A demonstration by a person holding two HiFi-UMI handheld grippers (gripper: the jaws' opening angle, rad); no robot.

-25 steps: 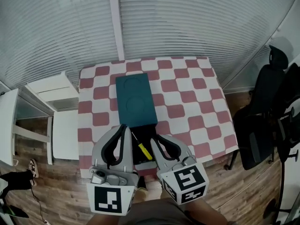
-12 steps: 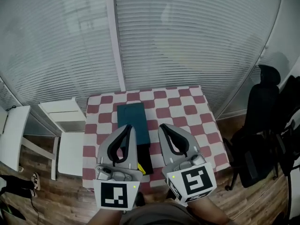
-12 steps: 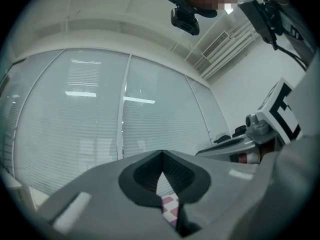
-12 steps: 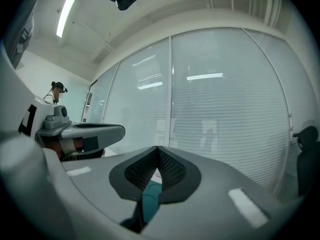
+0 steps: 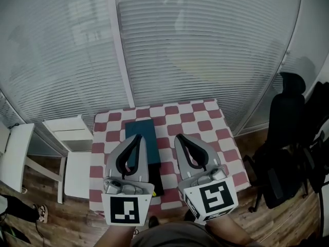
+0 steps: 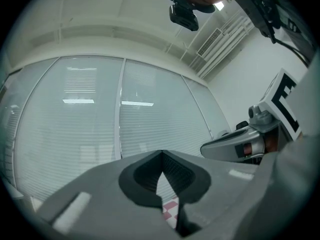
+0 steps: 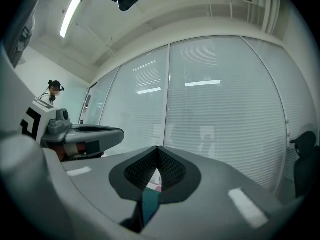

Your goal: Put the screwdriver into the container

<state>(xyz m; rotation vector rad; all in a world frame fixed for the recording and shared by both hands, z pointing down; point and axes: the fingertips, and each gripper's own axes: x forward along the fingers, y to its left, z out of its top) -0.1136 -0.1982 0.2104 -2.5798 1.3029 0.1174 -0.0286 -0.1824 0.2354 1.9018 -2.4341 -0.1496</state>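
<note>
Now left gripper (image 5: 140, 138), right gripper (image 5: 180, 137): fingers pressed together; container (image 5: 141, 127) points lengthwise away.

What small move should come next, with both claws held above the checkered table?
Probably move the left claw aside to check the container. Both it and the right claw are shut and empty, and the left one hides most of the container's dark open part, so its contents cannot be seen.
</note>
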